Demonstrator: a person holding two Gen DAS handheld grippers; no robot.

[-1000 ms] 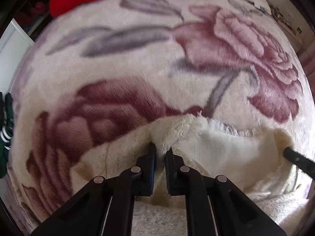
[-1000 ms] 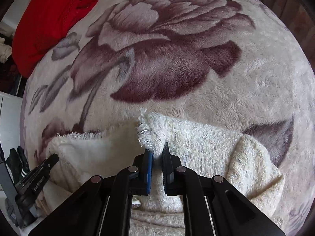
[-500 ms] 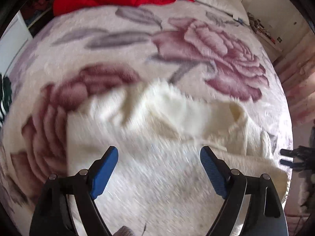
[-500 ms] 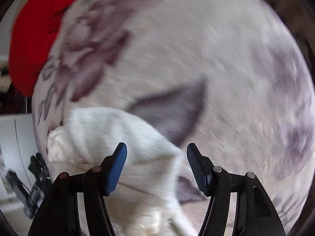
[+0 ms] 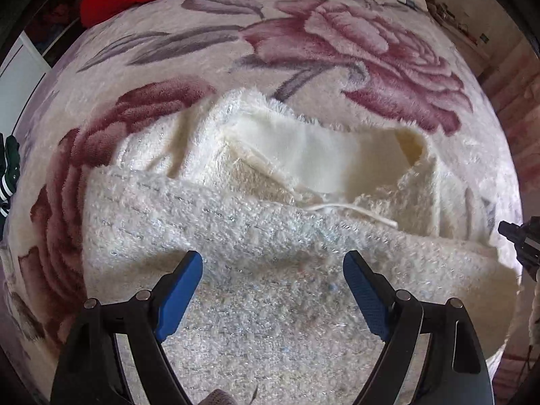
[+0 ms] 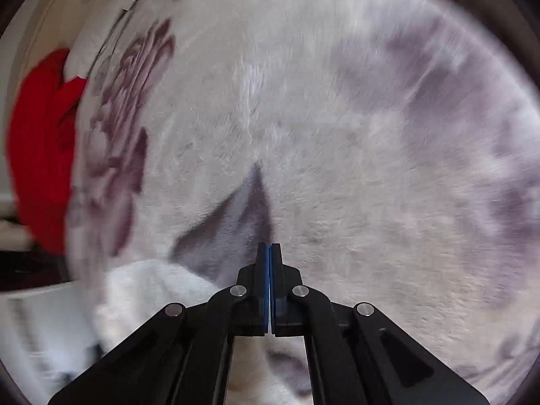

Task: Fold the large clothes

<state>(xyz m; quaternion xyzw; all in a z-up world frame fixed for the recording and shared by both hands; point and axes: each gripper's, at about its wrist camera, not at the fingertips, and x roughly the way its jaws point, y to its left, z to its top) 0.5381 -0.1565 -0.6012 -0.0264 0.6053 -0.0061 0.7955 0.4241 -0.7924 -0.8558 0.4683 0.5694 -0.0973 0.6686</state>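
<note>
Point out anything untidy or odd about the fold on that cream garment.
The fuzzy cream garment is folded unevenly: its smooth lining lies exposed at the far edge, one corner flips up, and a loose white cord trails across it. No damage is visible.

1. Your cream garment (image 5: 256, 236) is shaggy knit with glinting threads and a smoother lining.
2. The floral blanket (image 5: 337, 50) is plush, matt fleece.
3. The left gripper (image 5: 272, 290) is matt black plastic with blue ribbed pads (image 5: 179, 290).

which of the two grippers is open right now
The left gripper: its blue pads stand wide apart above the cream fuzzy garment, gripping nothing. The right gripper has its pads pressed together.
</note>
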